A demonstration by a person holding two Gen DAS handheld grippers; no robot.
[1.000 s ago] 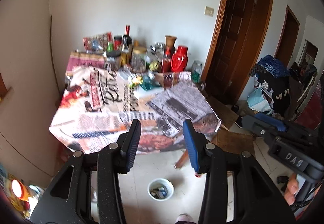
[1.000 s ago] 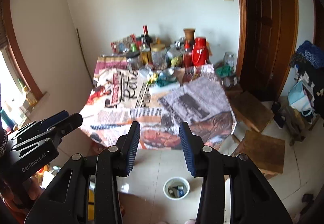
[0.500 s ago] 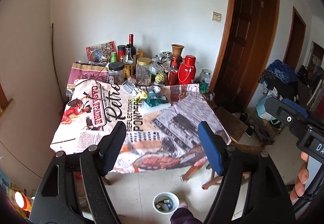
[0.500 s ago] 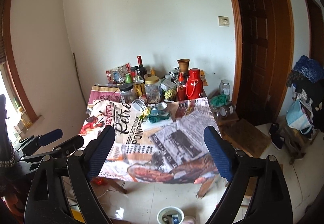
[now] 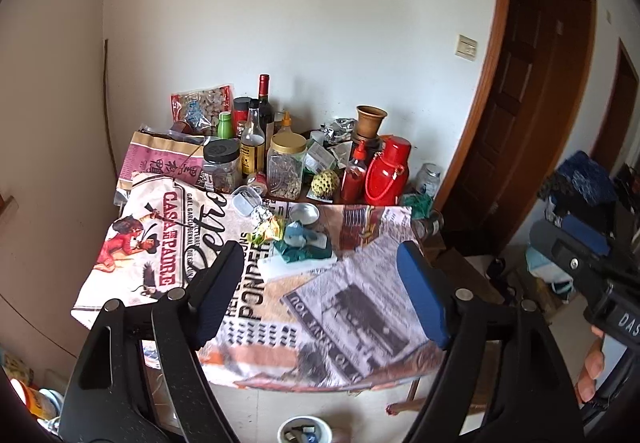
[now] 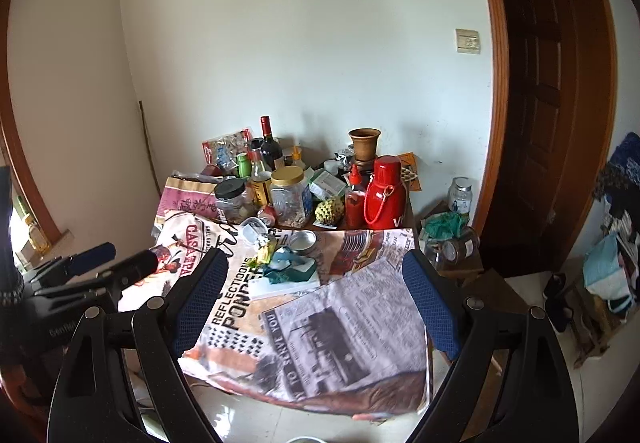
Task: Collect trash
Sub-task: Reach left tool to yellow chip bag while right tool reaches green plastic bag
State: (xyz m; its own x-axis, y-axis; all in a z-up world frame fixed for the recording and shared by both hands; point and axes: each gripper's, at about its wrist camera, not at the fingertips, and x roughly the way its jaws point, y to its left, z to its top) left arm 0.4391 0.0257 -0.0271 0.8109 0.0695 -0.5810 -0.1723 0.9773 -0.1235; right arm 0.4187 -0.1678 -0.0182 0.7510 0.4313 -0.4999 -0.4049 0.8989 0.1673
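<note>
Trash [image 5: 294, 243] is lying in a small heap near the middle of the table [image 5: 360, 307]: crumpled teal and yellow wrappers and a bit of foil, resting on and beside a flat white box [image 5: 292, 267]. In the right wrist view the same heap [image 6: 286, 263] is sitting just in front of a round tin [image 6: 303, 241] and an open clear tub [image 6: 254, 229]. A printed cloth is covering the table and hanging over its near edge. Along the back, against the wall, jars, bottles, a red flask [image 5: 388, 171] and a clay vase [image 5: 370, 123] are standing crowded together. The left gripper [image 5: 320, 295] is hovering in the air short of the table, its fingers spread wide apart and holding nothing. The right gripper [image 6: 316, 303] is doing likewise, its blue-padded fingers [image 6: 430, 307] wide apart and bare, the heap showing between them, farther back. Each gripper is showing at the edge of the other's view, the left at the left, the right at the right. On the floor below the table's near edge a white bin [image 5: 305, 429] is standing with some scraps inside. A dark wooden door [image 6: 540, 103] is standing to the right of the table.
</note>
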